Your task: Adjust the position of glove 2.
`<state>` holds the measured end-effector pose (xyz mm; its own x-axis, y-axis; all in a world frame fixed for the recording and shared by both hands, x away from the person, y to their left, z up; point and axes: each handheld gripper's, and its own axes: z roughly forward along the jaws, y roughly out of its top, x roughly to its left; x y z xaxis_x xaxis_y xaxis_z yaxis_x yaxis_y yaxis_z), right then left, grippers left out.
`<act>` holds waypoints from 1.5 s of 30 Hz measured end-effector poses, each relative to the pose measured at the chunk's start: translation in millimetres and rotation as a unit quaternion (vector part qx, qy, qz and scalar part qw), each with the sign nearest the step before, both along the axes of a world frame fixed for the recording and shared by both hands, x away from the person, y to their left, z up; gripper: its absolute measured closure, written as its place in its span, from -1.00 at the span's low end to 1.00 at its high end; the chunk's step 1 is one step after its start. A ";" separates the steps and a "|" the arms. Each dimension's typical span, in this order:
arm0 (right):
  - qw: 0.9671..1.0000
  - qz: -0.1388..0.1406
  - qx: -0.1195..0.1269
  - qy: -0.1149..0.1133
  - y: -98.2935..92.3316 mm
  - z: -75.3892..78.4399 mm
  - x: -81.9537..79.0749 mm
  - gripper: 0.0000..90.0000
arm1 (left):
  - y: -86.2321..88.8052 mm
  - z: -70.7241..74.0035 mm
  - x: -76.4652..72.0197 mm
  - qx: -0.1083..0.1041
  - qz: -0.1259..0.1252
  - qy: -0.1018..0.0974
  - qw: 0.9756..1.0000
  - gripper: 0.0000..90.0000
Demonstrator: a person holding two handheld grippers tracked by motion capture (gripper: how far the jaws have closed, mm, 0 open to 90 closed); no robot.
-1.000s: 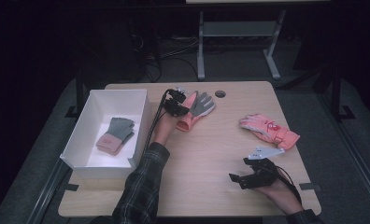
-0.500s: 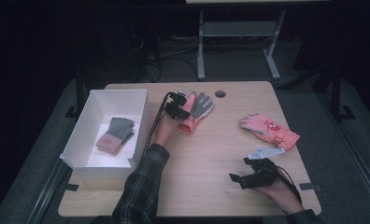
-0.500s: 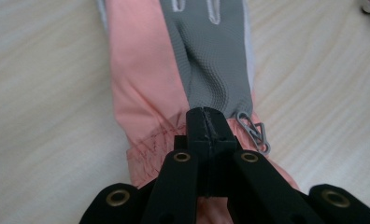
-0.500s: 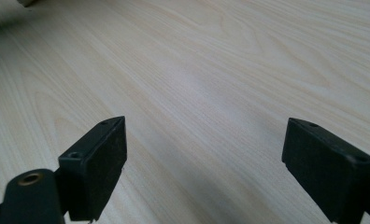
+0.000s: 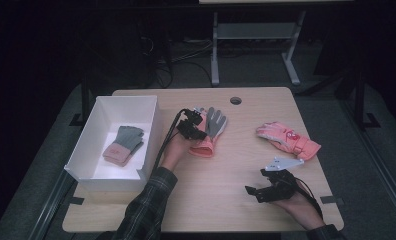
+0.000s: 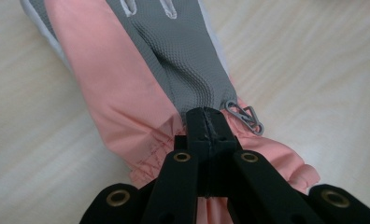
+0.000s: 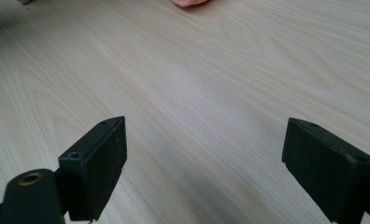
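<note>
From the high view, I am gripping the pink-and-grey ski glove (image 5: 210, 132) with my left tool (image 5: 192, 126), dragging it over the desk (image 5: 216, 200) toward the white bin (image 5: 98, 172) on the tool's far side, where a knit glove (image 5: 123, 145) is already lying. My right tool (image 5: 266, 187) is resting wide apart, holding nothing.

In the left gripper view, the jaws are pinching shut on the glove's gathered cuff (image 6: 160, 135), just beside a metal clip (image 6: 244, 117). The fabric is puffy, so I am risking it slipping free.

In the right gripper view, both jaws are standing apart over bare desk (image 7: 206, 93).
</note>
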<state>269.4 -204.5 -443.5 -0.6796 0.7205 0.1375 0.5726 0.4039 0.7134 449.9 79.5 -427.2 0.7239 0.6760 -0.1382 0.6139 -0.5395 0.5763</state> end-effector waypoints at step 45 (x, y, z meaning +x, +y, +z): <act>1.000 -0.006 -0.001 0.003 -3.4 -0.6 1.0 -0.70 | 29.6 9.5 -120.4 -0.018 -0.058 0.003 0.998 1.00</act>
<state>270.4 -207.9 -444.1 -0.6705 0.7287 0.1394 0.5812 0.3991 0.7092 329.5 109.1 -417.7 0.7963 0.5818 -0.1654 0.5513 -0.5857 0.5941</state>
